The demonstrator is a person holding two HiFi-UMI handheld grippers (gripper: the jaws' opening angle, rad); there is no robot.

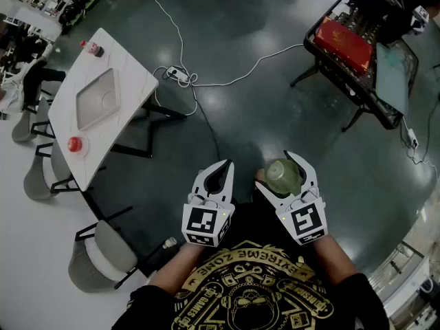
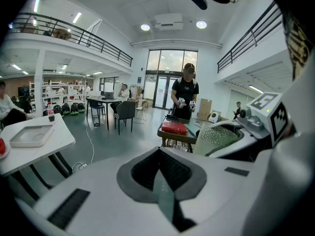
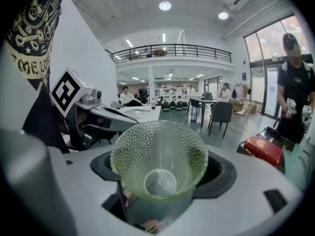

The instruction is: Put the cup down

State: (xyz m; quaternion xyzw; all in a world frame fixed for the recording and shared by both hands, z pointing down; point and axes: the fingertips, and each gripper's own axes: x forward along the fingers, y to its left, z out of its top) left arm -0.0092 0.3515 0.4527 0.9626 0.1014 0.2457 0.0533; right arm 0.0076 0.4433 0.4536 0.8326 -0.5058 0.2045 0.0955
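While it grips cup [image 3: 158, 156], right claw [image 1: 275, 169] wide

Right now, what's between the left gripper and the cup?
Only the right gripper's inner jaw, clamped on the cup; otherwise a bare gap above the floor beside the left gripper, per the head view.
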